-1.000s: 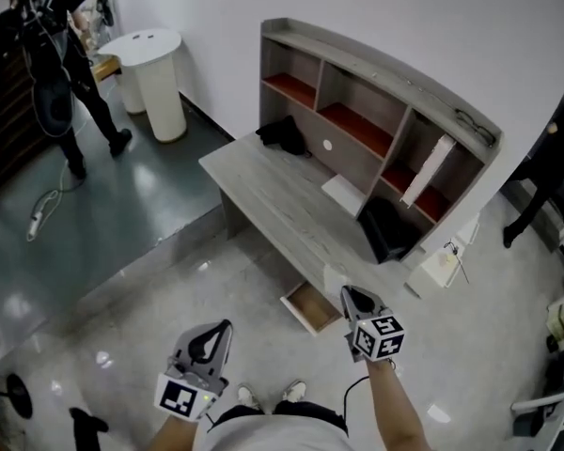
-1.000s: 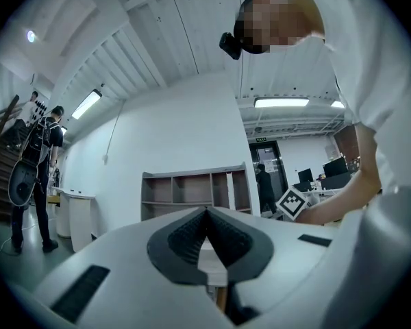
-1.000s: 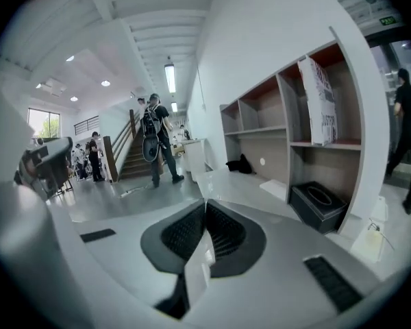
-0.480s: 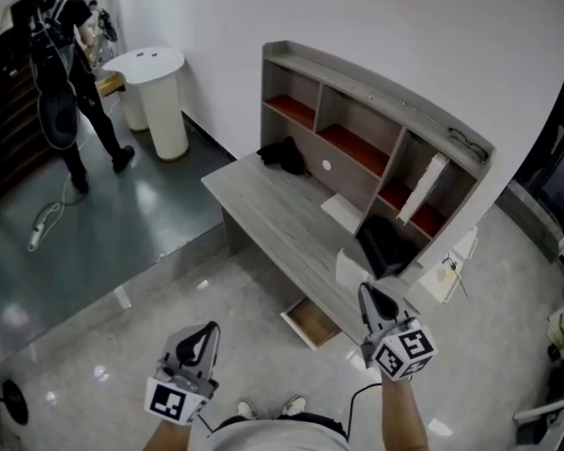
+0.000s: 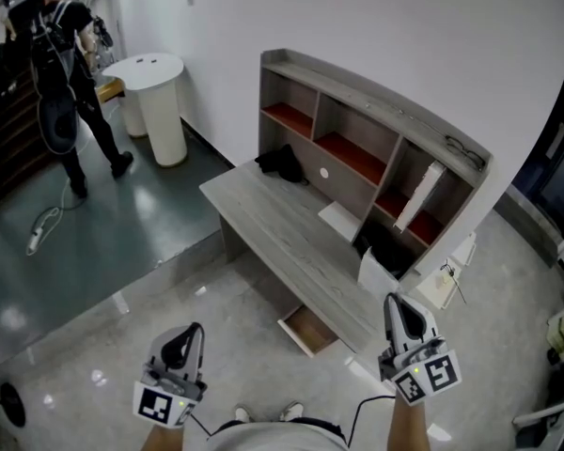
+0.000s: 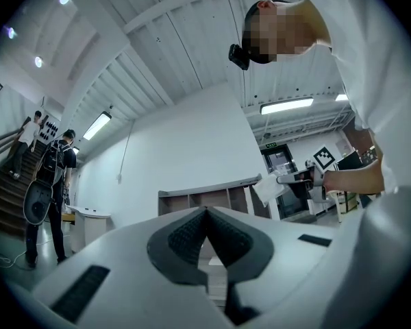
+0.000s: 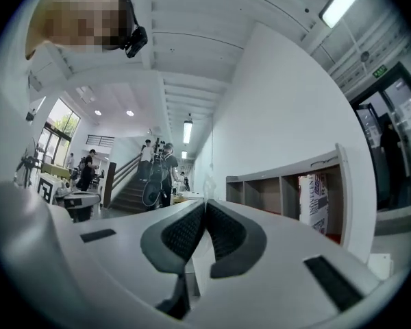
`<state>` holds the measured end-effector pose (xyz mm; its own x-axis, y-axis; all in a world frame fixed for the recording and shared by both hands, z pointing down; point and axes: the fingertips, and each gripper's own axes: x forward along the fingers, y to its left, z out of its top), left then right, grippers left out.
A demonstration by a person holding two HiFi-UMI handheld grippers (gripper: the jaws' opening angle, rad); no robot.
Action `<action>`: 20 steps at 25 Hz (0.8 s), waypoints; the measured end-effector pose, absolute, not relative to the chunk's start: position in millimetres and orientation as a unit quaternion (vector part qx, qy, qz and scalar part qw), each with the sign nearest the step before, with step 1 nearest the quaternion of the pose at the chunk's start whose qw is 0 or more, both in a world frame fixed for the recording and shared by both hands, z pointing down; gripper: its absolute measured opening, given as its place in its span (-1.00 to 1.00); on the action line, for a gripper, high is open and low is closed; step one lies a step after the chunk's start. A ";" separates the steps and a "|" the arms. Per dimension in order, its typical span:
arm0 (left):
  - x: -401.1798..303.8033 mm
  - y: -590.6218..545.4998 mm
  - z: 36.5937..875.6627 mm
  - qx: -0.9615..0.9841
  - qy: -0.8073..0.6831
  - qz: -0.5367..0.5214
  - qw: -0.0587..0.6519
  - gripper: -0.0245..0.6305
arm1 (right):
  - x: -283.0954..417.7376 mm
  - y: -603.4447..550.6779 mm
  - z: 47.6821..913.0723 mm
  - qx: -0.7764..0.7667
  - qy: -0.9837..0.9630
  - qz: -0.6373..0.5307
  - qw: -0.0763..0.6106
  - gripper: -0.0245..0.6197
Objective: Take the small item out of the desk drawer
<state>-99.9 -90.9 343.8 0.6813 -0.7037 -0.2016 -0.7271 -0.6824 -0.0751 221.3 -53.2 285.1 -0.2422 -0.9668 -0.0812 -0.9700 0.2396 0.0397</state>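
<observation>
Item [image 5: 376,272] in right tool [image 5: 396,304] (drawer [image 5: 310,330] open)

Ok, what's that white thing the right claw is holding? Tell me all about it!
The white thing is small, thin and flat, like a card or a folded paper; I can't tell which. The right claw is shut tight on its lower edge. It sticks up at a tilt, in the air near the desk. Nothing else touches it.
</observation>
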 end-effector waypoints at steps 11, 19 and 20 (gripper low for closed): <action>-109.2 -97.1 346.6 -0.900 0.421 0.082 0.076 -0.88 | 264.1 -8.8 282.7 -0.665 0.744 0.035 0.054 -0.85; -104.7 -103.8 347.3 -0.897 0.427 0.087 0.066 -0.88 | 263.4 -10.6 275.6 -0.664 0.744 0.053 0.042 -0.85; -103.1 -104.6 345.6 -0.898 0.427 0.088 0.067 -0.88 | 261.9 -12.1 275.8 -0.662 0.746 0.054 0.042 -0.85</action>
